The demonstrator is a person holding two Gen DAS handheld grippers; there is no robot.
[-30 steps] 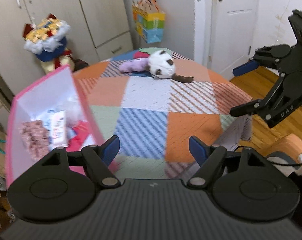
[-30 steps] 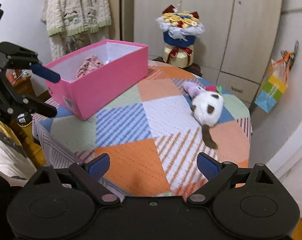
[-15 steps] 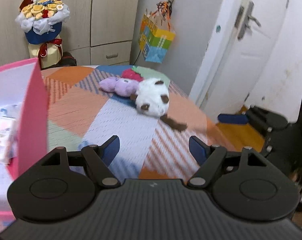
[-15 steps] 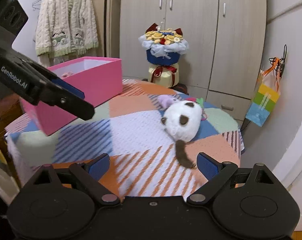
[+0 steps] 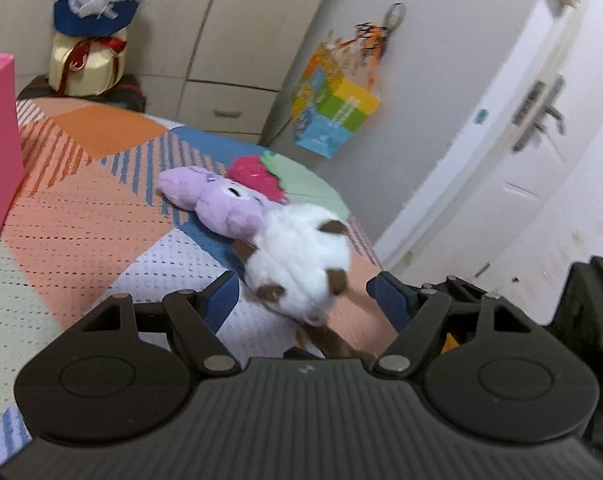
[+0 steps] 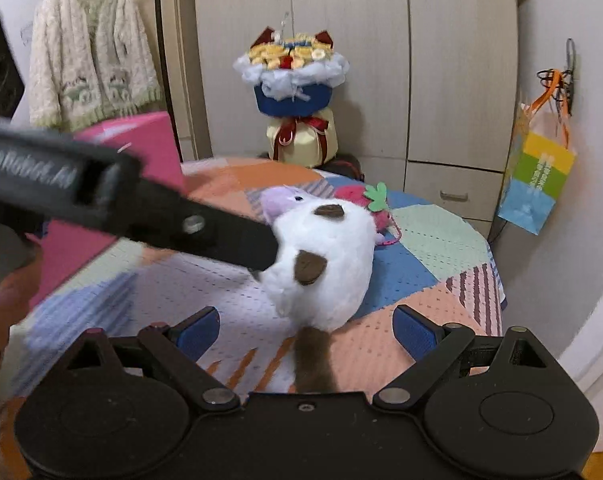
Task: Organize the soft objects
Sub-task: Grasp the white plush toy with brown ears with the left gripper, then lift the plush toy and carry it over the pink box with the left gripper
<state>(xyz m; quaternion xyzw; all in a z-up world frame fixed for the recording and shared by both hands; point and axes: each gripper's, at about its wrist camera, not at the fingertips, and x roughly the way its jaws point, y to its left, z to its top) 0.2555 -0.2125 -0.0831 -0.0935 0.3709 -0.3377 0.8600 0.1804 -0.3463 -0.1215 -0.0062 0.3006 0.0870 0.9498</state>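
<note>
White plush (image 6: 321, 264) lies on patchwork table (image 5: 81, 216), touching purple plush (image 5: 221, 204). Left gripper (image 5: 301, 300) and right gripper (image 6: 305, 330) both spread, nothing clamped. Likely light, squashy; best gripped across the body, not the thin tail (image 6: 313, 360)

Counted items. Plush toys on the table (image 6: 429, 240): three, namely one white plush with brown patches (image 6: 321, 264) at centre, one lilac plush (image 5: 217, 204) touching it at 10 o'clock, and one pink strawberry plush (image 6: 361, 200) with a green leaf, just beside both at 1 o'clock. Pink boxes (image 6: 141, 152): one, at 9 o'clock on the table. Flower bouquets (image 6: 293, 88): one, at 12 o'clock beyond the table. Hanging paper gift bags (image 6: 537, 176): one, at 3 o'clock on the wall. Hanging knitted cardigans (image 6: 89, 56): one, at 10 o'clock. Grippers: two, the left gripper (image 5: 303, 300) and the right gripper (image 6: 305, 330), each with two blue-padded fingers.
</note>
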